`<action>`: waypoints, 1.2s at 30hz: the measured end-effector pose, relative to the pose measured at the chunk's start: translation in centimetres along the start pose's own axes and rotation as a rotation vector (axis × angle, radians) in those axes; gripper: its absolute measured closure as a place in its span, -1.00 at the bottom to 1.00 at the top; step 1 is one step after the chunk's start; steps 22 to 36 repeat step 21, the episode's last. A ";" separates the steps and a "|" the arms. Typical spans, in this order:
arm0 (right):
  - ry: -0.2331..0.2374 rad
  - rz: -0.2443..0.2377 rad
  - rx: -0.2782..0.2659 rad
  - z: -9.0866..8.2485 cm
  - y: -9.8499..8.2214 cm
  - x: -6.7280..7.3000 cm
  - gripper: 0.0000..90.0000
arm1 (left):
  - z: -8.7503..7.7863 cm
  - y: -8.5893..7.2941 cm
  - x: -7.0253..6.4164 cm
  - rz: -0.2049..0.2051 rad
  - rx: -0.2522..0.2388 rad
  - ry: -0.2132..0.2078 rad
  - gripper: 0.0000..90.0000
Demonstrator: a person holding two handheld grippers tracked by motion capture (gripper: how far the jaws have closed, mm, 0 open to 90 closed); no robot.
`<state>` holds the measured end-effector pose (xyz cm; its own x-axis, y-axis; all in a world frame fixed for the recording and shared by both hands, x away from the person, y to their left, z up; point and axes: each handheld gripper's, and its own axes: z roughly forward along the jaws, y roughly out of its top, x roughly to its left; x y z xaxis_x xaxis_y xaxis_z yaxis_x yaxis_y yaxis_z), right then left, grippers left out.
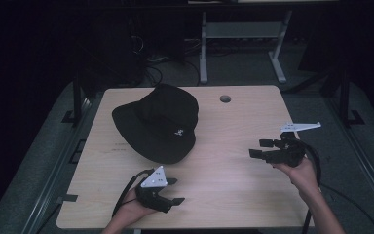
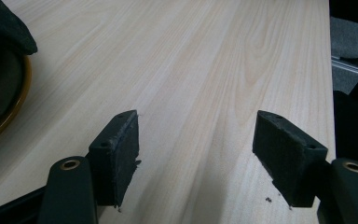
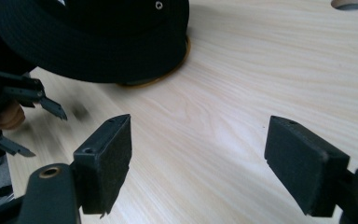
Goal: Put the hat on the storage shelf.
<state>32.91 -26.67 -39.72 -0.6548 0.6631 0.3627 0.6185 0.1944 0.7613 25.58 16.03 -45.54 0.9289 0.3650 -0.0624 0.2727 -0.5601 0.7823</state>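
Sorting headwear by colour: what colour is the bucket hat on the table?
Black, with a small white logo; the bucket hat shows best in the high view.

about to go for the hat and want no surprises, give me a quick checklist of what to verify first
1. Left hand-held gripper open with nothing between its jaws: ok.
2. Right hand-held gripper open with nothing between its jaws: ok.
3. Hat lying flat on the table, brim down: ok.
4. Bare table between each hand-held gripper and the hat: ok.
5. What the yellow rim under the hat belongs to: cannot tell.
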 end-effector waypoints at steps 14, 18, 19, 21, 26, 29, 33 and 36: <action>0.002 0.008 0.012 -1.2 -3.7 0.3 -0.54 | 0.1 -0.1 0.2 -0.001 0.005 0.003 -0.32; -0.010 -0.005 0.021 -1.3 -4.6 0.8 -0.55 | 0.1 -0.1 0.2 -0.011 0.005 0.001 -0.32; -0.010 -0.008 0.020 -1.4 -5.0 1.0 -0.55 | 0.1 -0.1 0.2 -0.012 0.004 0.002 -0.32; -0.013 -0.013 0.017 -1.5 -5.7 1.4 -0.56 | 0.1 -0.1 0.2 -0.012 0.004 0.001 -0.32; -0.013 -0.013 0.017 -1.5 -5.7 1.4 -0.56 | 0.1 -0.1 0.2 -0.012 0.004 0.001 -0.32; -0.013 -0.013 0.017 -1.5 -5.7 1.4 -0.56 | 0.1 -0.1 0.2 -0.012 0.004 0.001 -0.32; -0.013 -0.013 0.017 -1.5 -5.7 1.4 -0.56 | 0.1 -0.1 0.2 -0.012 0.004 0.001 -0.32; -0.013 -0.013 0.017 -1.5 -5.7 1.4 -0.56 | 0.1 -0.1 0.2 -0.012 0.004 0.001 -0.32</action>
